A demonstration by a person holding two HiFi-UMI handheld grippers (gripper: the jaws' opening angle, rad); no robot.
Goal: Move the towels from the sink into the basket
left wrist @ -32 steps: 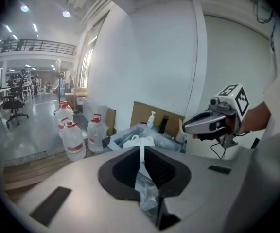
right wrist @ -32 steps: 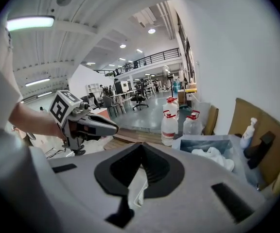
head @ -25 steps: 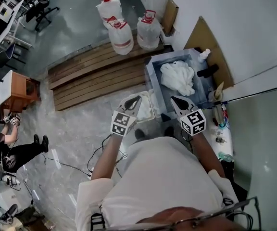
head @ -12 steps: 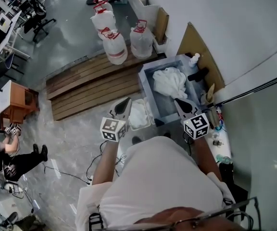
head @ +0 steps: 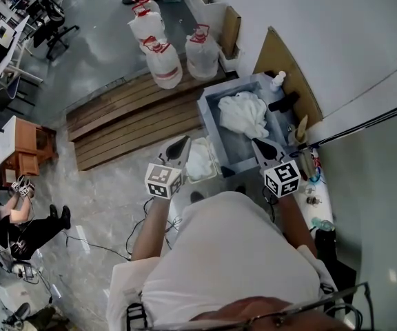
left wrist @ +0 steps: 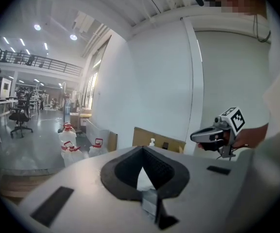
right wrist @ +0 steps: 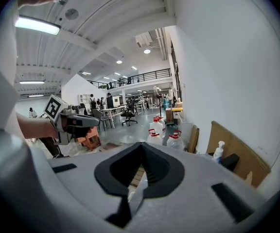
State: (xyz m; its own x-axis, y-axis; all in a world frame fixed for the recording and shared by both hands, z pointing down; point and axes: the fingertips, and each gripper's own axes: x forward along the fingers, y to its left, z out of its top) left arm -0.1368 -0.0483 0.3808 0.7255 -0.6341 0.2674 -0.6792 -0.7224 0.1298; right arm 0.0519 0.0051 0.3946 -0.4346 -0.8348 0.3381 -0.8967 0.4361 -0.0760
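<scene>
A heap of white towels [head: 243, 114] lies in the grey sink [head: 211, 119] by the wall. Left of the sink, on the floor, stands the basket [head: 216, 173] with a white towel [head: 198, 161] in it. My left gripper [head: 185, 141] hovers at the basket's left side, shut and empty; in its own view the left gripper [left wrist: 141, 148] has its jaws meeting with nothing between. My right gripper [head: 256, 142] is over the sink's near edge, apart from the towels. The right gripper [right wrist: 141, 143] in its own view also stands shut and empty.
Several water jugs [head: 164, 54] stand beyond a wooden pallet [head: 129, 109]. A cardboard sheet [head: 288, 67] leans on the wall behind the sink, with a soap bottle [head: 276, 81] on its rim. A wooden cabinet [head: 23, 147] and a person [head: 12, 216] on the floor are far left.
Both grippers have lifted a little. The left one has drawn back from over the basket's towel to the basket's left side. The right one stays by the sink's near edge.
</scene>
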